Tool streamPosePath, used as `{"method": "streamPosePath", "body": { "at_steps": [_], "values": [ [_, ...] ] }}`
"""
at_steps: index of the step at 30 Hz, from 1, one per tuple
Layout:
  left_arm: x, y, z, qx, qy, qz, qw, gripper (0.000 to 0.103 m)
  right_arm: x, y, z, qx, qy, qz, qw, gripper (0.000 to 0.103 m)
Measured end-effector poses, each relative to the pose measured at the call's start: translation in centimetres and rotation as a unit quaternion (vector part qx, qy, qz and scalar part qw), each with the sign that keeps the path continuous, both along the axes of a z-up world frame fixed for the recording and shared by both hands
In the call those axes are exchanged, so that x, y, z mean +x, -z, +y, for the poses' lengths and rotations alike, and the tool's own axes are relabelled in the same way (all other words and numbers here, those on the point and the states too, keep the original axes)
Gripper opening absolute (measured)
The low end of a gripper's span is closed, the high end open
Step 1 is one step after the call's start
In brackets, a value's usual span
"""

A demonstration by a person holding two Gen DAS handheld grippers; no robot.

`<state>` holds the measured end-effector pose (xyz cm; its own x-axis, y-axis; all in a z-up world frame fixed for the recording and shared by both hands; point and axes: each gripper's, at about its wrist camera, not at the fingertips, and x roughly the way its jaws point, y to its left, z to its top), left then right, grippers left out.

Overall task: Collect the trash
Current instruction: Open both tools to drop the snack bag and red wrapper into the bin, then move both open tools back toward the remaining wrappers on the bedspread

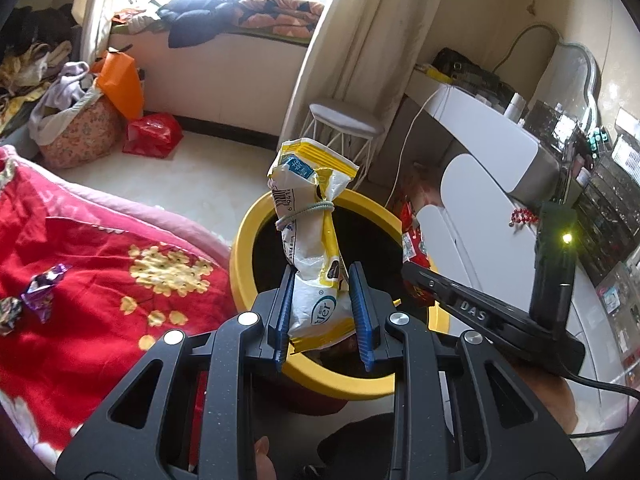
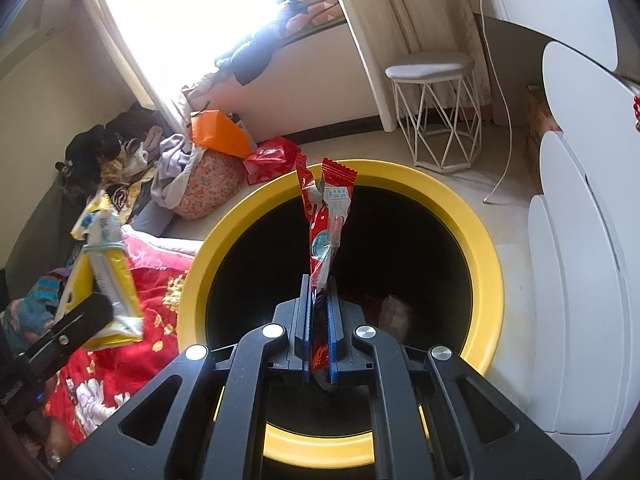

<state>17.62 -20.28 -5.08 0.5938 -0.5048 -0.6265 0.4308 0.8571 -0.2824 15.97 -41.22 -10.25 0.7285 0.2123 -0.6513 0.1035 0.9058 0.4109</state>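
Trash bin (image 2: 486,248) stands between red quilt (image 1: 80,248) and white cabinet (image 2: 580,280).

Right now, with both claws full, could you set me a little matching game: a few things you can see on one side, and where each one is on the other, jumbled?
Things:
1. yellow and white snack bag
2. red wrapper
3. purple wrapper
4. white stool

Places:
A. lying on the red floral blanket
B. pinched in the right gripper
C. standing on the floor by the curtain
D. clamped in the left gripper

Pairs: 1-D, 2-B, 3-A, 4-C
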Motion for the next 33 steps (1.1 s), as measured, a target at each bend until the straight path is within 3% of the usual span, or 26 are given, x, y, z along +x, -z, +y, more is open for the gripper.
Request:
{"method": "streamPosePath", "body": {
  "at_steps": [5, 7, 8, 9, 13, 15, 18, 28, 33],
  "values": [
    [1.6, 0.7, -0.9, 0.004, 0.011, 0.016, 0.9998, 0.021, 0.2, 0.5, -0.5, 0.011, -0.001, 0.012, 1.000, 0.010],
    [2.1, 0.9, -1.0, 0.003, 0.014, 0.021, 0.9997, 0.022, 0.3, 0.5, -0.8, 0.013, 0.006, 0.014, 1.000, 0.023],
    [2.3, 0.9, -1.0, 0.002, 0.014, 0.022, 0.9997, 0.030, 0.3, 0.5, -1.0, 0.016, 0.009, 0.012, 1.000, 0.027],
    [2.4, 0.8, -1.0, -0.004, 0.016, 0.023, 0.9996, 0.044, 0.2, 0.4, -1.2, 0.019, 0.011, 0.011, 1.000, 0.033],
    [2.3, -0.2, -0.5, -0.019, 0.008, 0.013, 0.9997, 0.066, -0.1, 0.0, -1.4, 0.020, 0.023, 0.003, 1.000, 0.047],
    [1.8, -0.7, 0.0, -0.018, 0.000, 0.003, 0.9998, 0.084, -0.4, -0.2, -1.5, 0.022, 0.032, 0.000, 0.999, 0.055],
    [1.1, -1.3, 0.6, -0.016, -0.013, -0.011, 0.9997, 0.092, -0.5, -0.5, -1.3, 0.017, 0.034, -0.005, 0.999, 0.058],
    [-2.0, -2.8, 3.3, -0.008, -0.052, -0.045, 0.9976, 0.092, -0.9, -2.3, 1.4, -0.027, 0.022, -0.024, 0.999, 0.077],
    [-3.3, -3.4, 5.0, -0.015, -0.064, -0.054, 0.9964, 0.092, -1.4, -3.0, 2.7, -0.032, 0.011, -0.033, 0.999, 0.079]
  ]
}}
